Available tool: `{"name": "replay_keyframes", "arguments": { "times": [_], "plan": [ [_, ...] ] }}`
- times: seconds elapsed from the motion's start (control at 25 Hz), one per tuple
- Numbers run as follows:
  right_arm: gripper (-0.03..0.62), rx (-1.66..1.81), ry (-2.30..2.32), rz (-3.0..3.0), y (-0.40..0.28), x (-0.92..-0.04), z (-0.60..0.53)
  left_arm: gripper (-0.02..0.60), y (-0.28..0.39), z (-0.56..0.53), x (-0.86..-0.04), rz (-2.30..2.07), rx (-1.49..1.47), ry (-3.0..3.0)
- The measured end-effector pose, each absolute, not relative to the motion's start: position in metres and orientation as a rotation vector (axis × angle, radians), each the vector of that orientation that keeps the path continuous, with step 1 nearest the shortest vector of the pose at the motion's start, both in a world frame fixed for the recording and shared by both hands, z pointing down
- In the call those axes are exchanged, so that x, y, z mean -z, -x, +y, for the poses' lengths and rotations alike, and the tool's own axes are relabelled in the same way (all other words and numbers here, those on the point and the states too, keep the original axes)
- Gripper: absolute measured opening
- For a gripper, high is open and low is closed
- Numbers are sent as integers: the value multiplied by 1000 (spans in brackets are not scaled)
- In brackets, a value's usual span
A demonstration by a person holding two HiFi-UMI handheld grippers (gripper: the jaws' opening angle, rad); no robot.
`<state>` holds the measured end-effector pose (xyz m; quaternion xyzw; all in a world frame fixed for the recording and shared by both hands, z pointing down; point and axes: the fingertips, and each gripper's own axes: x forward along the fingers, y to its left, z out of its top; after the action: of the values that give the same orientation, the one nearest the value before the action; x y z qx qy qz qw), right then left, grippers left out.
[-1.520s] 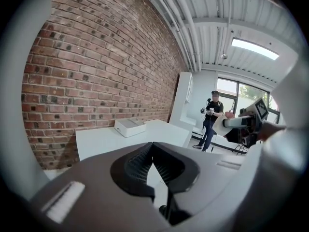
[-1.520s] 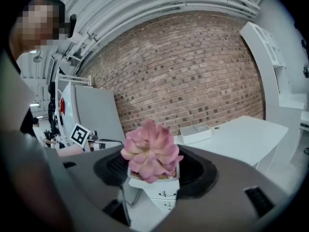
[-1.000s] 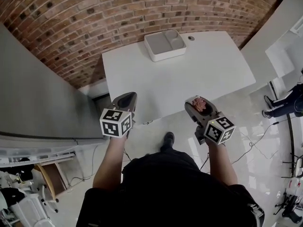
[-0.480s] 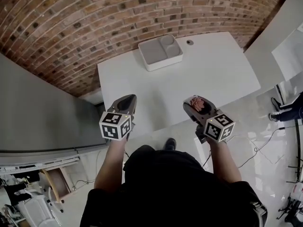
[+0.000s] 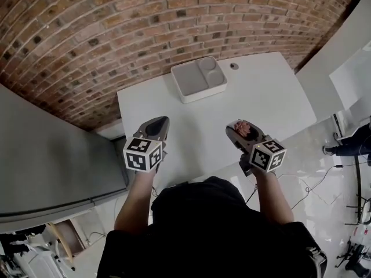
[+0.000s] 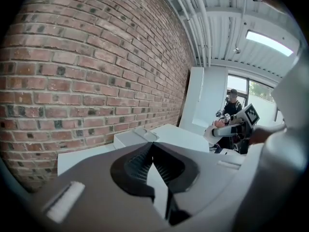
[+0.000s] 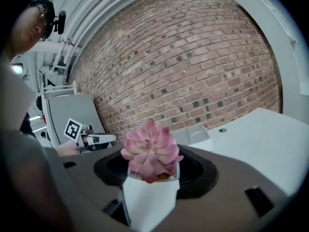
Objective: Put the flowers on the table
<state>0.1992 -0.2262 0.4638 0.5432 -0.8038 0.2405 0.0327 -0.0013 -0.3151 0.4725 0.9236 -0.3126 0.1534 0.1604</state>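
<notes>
Head view first: your right tool is holding the one pink flower up over the near part of the white counter. Nothing's been set down yet, so I'd say the whole placing step is left to do. Your left tool hovers over the counter's near left side. The only other thing on the counter is one divided white tray at the far edge, by the brick wall. Left gripper view: those jaws are pressed together with nothing in between. Right gripper view: the jaws are clamped on the sides of a little white pot, the flower sits upright in it, and the counter is lower and off to the right. Count: one flower, one pot, one tray, two tools.
</notes>
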Motion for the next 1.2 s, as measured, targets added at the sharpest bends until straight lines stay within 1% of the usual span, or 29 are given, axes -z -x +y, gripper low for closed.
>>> {"name": "replay_keyframes", "arguments": {
  "times": [0.16, 0.32, 0.56, 0.84, 1.2],
  "plan": [
    [249, -718, -1645, -2458, -189, -468, -253, 12, -2, -334, -480, -859, -434, -2638],
    [249, -750, -1595, -2444, -195, -484, -269, 12, -12, -338, -488, -862, -438, -2625],
    [249, -781, -1522, -2414, -216, -504, -305, 12, -44, -348, -504, -836, -467, -2556],
    [249, -881, -1447, -2357, -248, -547, -322, 12, -75, -360, -519, -867, -516, -2500],
    [249, -883, -1330, -2310, -255, -593, -354, 11, -73, -374, -531, -965, -529, -2420]
  ]
}}
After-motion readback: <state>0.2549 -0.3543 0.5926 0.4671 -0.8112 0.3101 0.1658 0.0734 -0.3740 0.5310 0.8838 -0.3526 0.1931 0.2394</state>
